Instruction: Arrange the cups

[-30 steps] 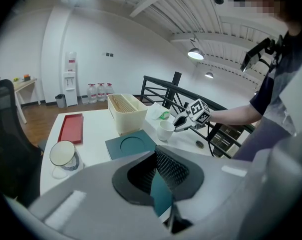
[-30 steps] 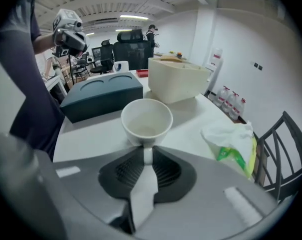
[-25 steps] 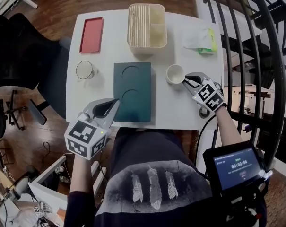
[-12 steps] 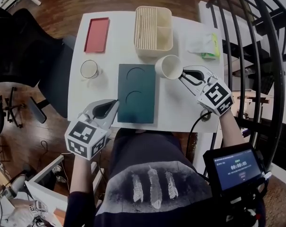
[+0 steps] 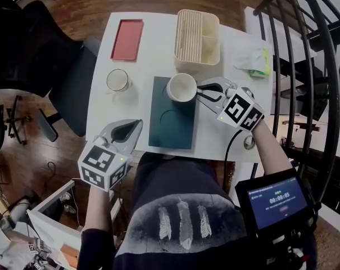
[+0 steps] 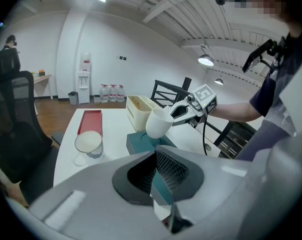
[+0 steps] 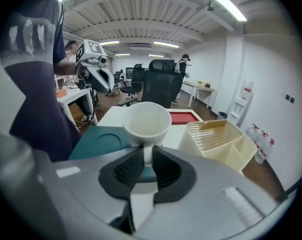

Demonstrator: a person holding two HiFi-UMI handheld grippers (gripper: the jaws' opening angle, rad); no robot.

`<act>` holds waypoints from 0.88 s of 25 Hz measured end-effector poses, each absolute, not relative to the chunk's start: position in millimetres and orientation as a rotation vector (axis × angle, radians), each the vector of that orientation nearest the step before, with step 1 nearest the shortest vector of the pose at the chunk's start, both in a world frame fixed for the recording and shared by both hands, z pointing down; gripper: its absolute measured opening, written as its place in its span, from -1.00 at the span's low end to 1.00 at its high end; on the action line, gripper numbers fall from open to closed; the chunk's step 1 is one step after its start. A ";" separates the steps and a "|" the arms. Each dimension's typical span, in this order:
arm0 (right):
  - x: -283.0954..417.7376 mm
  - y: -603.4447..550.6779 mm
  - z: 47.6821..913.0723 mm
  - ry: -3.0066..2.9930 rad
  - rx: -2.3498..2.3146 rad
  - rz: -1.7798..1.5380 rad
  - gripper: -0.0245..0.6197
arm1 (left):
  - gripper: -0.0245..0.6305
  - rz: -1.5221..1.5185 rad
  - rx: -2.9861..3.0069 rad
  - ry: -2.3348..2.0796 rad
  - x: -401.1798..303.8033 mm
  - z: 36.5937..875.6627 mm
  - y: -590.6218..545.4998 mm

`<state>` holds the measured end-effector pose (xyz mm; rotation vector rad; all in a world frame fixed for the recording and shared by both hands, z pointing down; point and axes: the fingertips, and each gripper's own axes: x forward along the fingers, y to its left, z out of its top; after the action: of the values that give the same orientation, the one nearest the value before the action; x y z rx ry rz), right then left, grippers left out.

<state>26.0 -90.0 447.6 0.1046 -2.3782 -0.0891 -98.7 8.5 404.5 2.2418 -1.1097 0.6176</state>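
Note:
A plain white cup (image 5: 182, 87) hangs in the air over the far end of the dark green tray (image 5: 172, 129); my right gripper (image 5: 200, 93) is shut on its handle. The right gripper view shows the same white cup (image 7: 146, 122) upright, its handle pinched between the pads. A second cup (image 5: 117, 80), white with a blue pattern, stands on the table left of the tray, also visible in the left gripper view (image 6: 89, 144). My left gripper (image 5: 137, 123) is shut and empty at the table's near left edge, close to the tray's near corner.
A cream slatted organiser box (image 5: 197, 36) stands at the back of the white table (image 5: 147, 44). A red tray (image 5: 127, 39) lies at the back left and a bag of tissues (image 5: 255, 61) at the back right. A black office chair (image 5: 29, 44) stands left of the table.
My right gripper has lifted the white cup off the table and carried it left, to above the green tray. The left gripper has shifted slightly and stays shut.

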 end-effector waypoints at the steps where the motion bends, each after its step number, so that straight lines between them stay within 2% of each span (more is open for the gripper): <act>1: 23.5 -88.9 452.3 -2.365 0.090 -0.092 -0.77 | -0.88 0.617 2.237 -1.111 -101.3 405.8 9.2; 22: 16.0 -86.7 472.3 -2.278 -0.049 -0.172 -0.77 | -0.88 0.656 2.245 -1.089 -111.3 412.9 -2.6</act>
<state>16.0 -86.7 472.3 -0.0492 -2.2777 -0.1724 -111.3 -2.6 412.9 2.2445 -1.0886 0.6555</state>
